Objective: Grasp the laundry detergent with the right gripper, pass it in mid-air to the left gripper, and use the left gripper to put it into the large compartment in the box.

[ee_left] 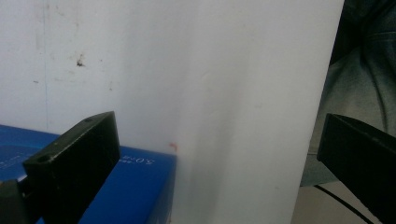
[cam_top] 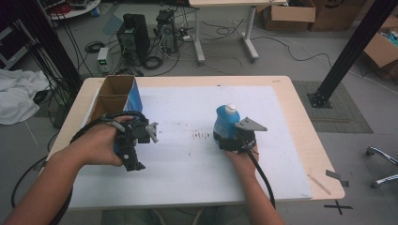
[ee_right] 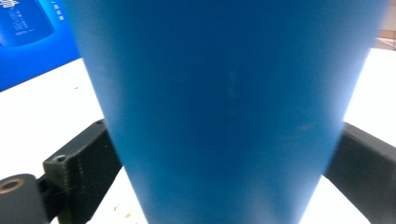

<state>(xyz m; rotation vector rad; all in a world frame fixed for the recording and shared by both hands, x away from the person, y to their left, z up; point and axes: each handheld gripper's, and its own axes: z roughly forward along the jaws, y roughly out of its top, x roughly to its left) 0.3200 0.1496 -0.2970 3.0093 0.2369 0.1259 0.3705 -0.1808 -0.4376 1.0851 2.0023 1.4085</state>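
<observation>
High view: one blue plastic bottle with a white cap (cam_top: 226, 120) stands upright mid-table on the white sheet (cam_top: 187, 164). The right gripper (cam_top: 233, 138) hides the bottle's base. One open cardboard box with a blue side (cam_top: 115, 96) sits at the table's left edge. The left gripper (cam_top: 136, 133), just in front of the box, has its jaws partly hidden by the hand.

Left gripper view: two black jaws stand wide apart, holding nothing. A blue surface (ee_left: 135, 186) is cut off at the lower left; its print is unreadable.

Right gripper view: the two jaws press against both flanks of the bottle (ee_right: 229, 102), whose top and bottom are cut off.
</observation>
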